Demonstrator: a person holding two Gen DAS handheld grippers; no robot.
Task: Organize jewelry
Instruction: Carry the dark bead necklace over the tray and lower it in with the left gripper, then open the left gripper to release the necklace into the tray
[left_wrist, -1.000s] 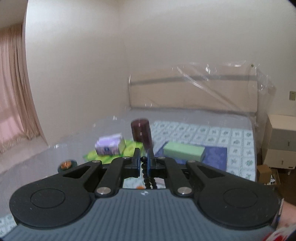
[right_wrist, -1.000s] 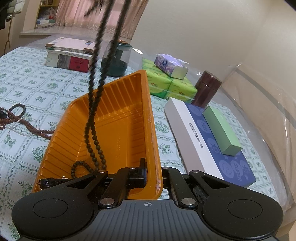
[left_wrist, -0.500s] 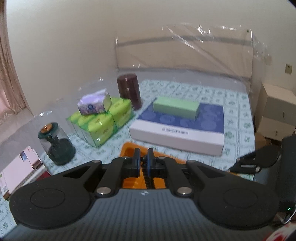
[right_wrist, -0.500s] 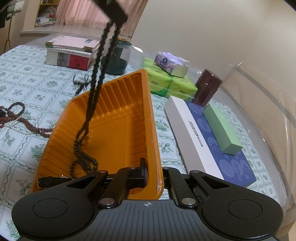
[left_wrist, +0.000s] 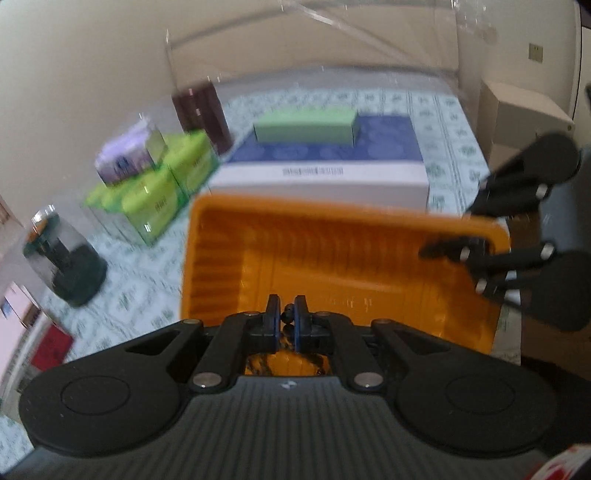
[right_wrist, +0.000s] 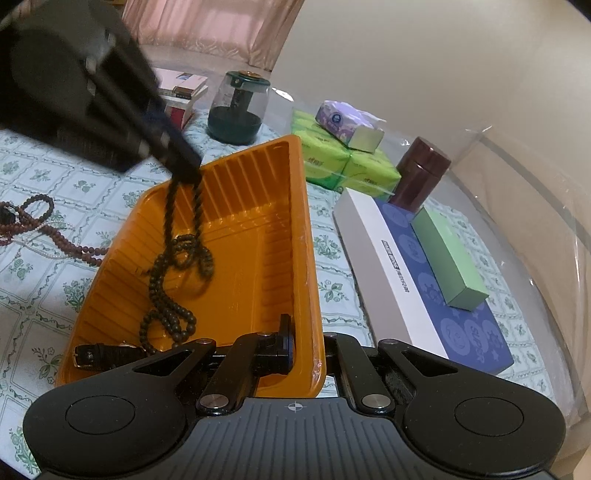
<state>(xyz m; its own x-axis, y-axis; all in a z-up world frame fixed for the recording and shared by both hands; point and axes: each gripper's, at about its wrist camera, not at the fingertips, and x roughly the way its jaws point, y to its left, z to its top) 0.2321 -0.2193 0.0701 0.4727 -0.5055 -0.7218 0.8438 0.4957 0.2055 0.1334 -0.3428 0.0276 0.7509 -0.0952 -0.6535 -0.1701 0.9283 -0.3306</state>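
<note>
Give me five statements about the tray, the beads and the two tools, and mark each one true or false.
1. The left tool is shut on the dark beads. True.
2. The dark beads hang clear of the orange tray. False: their lower end is coiled on the tray floor.
3. The right tool grips the tray's rim. True: one finger is inside the wall, one outside.
4. The tray holds only beads. False: a watch lies in its near corner.
5. The reddish beads lie in the tray. False: they lie on the cloth beside it.
</note>
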